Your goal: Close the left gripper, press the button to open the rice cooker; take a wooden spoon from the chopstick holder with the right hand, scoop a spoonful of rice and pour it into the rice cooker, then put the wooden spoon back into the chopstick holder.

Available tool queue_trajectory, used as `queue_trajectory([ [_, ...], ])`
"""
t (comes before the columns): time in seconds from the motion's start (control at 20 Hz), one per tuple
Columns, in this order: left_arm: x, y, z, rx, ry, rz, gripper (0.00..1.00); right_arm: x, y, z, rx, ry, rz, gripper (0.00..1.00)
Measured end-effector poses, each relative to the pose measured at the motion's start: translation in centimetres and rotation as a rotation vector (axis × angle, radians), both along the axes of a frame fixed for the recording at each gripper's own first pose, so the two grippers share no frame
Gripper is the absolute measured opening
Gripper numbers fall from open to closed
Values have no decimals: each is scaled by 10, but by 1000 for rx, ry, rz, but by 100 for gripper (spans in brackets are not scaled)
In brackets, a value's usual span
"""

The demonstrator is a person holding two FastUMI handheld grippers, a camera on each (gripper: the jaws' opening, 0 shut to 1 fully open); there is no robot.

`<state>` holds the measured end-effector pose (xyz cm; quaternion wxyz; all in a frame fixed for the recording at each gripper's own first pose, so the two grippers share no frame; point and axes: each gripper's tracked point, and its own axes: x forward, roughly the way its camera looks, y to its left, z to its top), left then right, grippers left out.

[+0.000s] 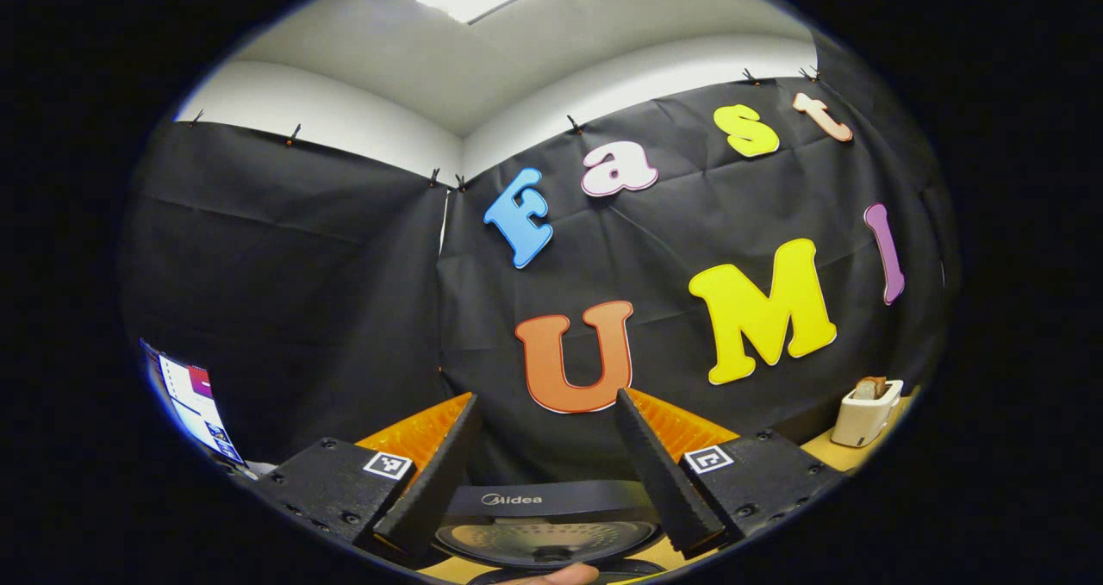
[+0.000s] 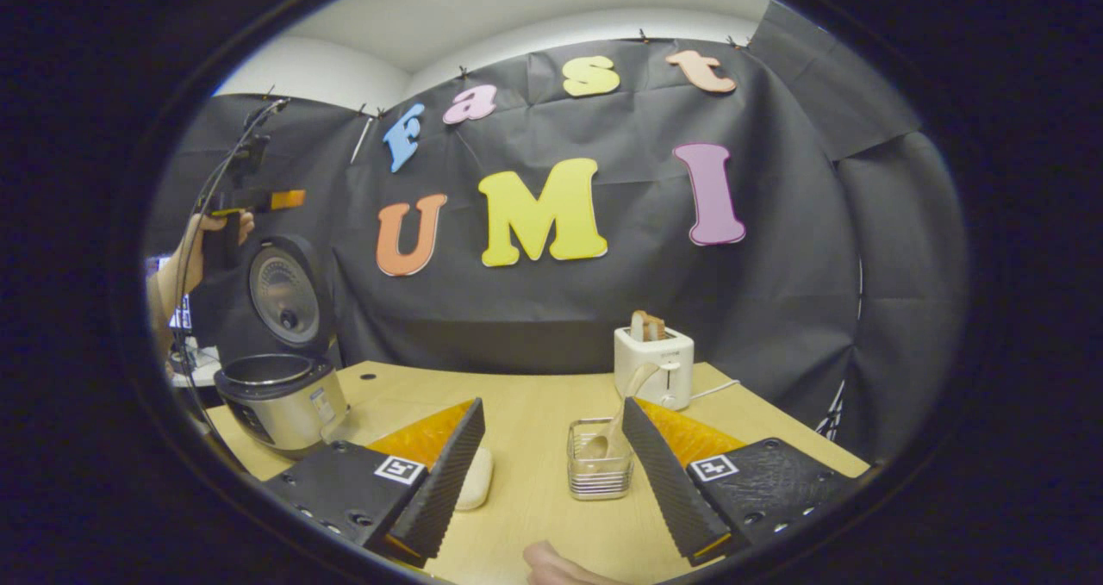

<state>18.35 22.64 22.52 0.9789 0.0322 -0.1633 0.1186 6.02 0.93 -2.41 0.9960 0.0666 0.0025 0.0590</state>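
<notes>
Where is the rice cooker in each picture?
Left gripper view: the dark open lid of the silver rice cooker sits at the bottom centre, between this hand-held gripper's fingers.
Right gripper view: the rice cooker stands far left on the table, lid up.
Shared landmark: the white toaster with bread.

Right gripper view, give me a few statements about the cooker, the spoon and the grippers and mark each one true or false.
1. The rice cooker lid stands open. True.
2. The wooden spoon lies flat on the table. False: it stands in the chopstick holder.
3. The right gripper is shut on the spoon. False: its fingers are spread, holding nothing.
4. The toaster has bread in it. True.
5. The left gripper is held above the cooker. True.
</notes>
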Motion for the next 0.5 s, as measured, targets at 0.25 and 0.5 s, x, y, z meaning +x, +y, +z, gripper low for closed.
queue_trajectory([
  [0.25,45,22,-31,-97,126,-11,99,-9,8,10,41,-21,36,96],
  [0.5,58,22,-49,-90,163,-24,99,-22,18,21,-6,-70,42,91],
])
